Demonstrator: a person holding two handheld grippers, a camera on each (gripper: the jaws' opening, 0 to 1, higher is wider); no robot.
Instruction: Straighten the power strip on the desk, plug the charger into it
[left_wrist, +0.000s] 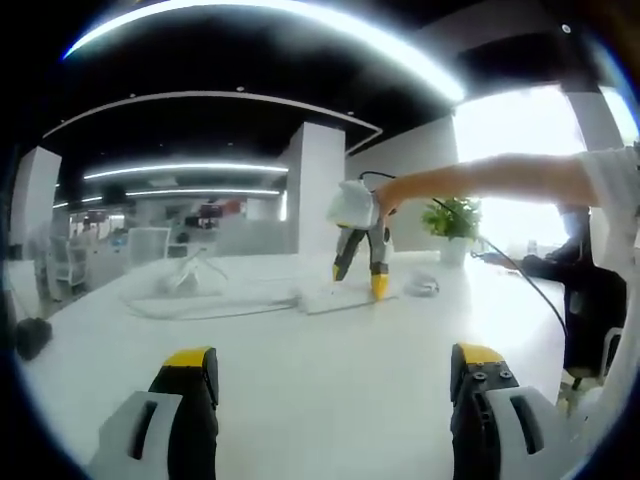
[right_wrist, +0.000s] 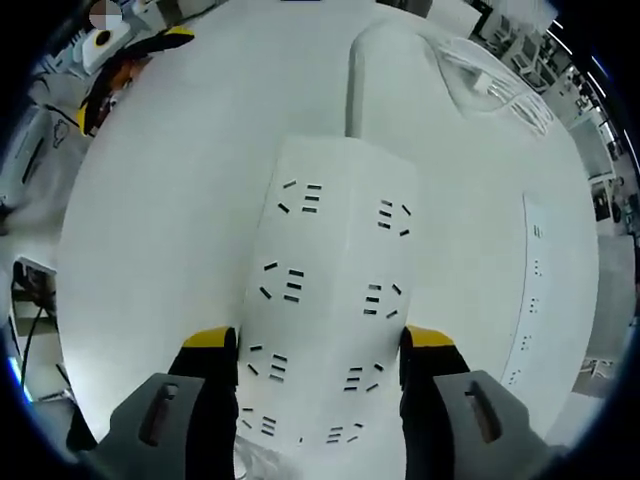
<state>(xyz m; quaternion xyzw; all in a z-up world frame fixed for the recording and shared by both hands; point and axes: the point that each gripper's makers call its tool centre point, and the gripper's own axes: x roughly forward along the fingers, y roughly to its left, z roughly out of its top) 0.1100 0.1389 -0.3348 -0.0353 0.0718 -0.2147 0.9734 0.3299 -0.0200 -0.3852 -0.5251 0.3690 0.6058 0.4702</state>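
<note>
**Power strip in the grip, charger not yet plugged**

- Right hand-held gripper (right_wrist: 318, 345): jaws set either side of the power strip (right_wrist: 330, 300), yellow tips against its long edges; reads as grasping it. In the left gripper view the same tool (left_wrist: 360, 270) stands at 12 o'clock, tips down on the desk (left_wrist: 320, 390), held by a hand (left_wrist: 385, 200).
- Power strip: white, two rows of sockets, all vacant; lies flat, its cord (right_wrist: 352, 85) running off toward 12 o'clock.
- Second white strip (right_wrist: 532, 300): at 3 o'clock in the right gripper view, apart from the first.
- Left hand-held gripper (left_wrist: 335, 375): jaws spread wide, released, holding nothing.
- Charger: a small pale object (left_wrist: 422, 287) at 1 o'clock may be it; too small to tell.
- Progress: straightening under way, judging by the grip; plugging in remains.
</note>
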